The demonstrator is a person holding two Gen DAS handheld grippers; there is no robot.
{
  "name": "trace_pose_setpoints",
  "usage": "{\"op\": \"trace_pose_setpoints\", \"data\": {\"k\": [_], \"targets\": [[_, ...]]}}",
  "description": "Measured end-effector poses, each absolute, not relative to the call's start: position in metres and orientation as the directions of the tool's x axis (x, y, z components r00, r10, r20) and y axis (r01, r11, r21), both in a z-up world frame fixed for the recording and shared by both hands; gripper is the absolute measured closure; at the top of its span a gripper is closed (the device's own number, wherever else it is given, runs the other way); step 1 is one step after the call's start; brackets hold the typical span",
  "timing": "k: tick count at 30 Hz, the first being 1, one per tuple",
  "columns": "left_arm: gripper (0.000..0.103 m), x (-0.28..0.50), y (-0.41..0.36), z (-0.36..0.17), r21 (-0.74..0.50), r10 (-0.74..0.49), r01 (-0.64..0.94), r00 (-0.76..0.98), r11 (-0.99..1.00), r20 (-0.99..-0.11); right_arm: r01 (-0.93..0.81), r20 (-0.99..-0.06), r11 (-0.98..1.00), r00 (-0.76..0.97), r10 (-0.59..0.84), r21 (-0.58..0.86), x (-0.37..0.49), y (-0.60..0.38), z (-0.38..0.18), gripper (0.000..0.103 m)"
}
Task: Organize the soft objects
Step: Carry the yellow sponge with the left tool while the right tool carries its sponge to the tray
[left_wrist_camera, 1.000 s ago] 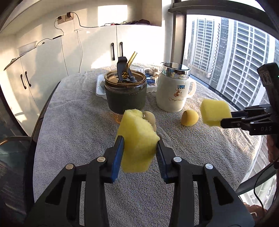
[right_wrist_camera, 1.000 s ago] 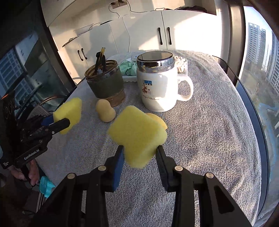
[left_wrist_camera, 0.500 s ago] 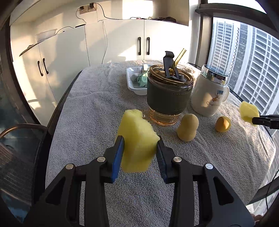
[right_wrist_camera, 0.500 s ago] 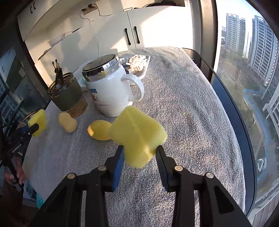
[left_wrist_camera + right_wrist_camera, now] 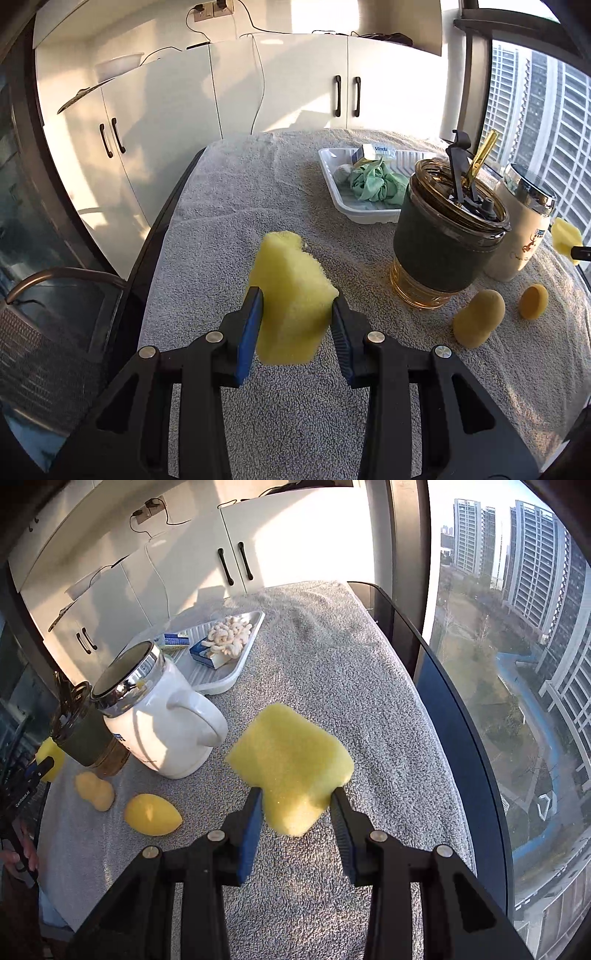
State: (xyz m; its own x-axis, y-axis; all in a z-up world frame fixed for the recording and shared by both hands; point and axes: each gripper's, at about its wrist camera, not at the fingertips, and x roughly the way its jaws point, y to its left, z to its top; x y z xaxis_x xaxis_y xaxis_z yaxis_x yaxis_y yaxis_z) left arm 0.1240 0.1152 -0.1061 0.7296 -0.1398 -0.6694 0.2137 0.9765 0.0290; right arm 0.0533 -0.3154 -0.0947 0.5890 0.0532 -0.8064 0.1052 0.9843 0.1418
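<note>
a yellow sponge block is pinched between the blue pads of the left hand-held gripper and held above the towel-covered counter. ahead and to the right of this hand-held gripper a dark-sleeved tumbler is seen, with a white tray behind it holding a green cloth. 2 small beige sponges are lying right of the tumbler's base. a second yellow sponge block is squeezed between the pads of the right hand-held gripper, also clear of the counter. to its left a white mug is standing, with a yellow egg-shaped sponge lying on the towel in front of it.
</note>
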Motion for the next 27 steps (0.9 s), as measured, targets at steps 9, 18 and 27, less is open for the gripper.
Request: {"op": "trace_pose_setpoints", "data": {"k": [9,18,27], "targets": [[0.069,0.179,0.124,-0.096,0.017,-0.126,0.182,0.743,0.983,-0.657,0.115,-0.807,0.985,0.589,0.040,0.132,0.099,-0.331,-0.089,0.064],[0.069,0.234,0.112,-0.086,0.062,-0.109,0.197,0.750,0.978,-0.652,0.076,-0.810,0.991,0.585,0.044,0.110,0.159,-0.329,-0.081,0.064],[0.069,0.265,0.069,-0.081,0.114,-0.154,0.294,0.747,0.949,-0.646,0.026,-0.798,0.995,0.599,0.060,0.094,0.216,-0.304,-0.066,0.064]]}}
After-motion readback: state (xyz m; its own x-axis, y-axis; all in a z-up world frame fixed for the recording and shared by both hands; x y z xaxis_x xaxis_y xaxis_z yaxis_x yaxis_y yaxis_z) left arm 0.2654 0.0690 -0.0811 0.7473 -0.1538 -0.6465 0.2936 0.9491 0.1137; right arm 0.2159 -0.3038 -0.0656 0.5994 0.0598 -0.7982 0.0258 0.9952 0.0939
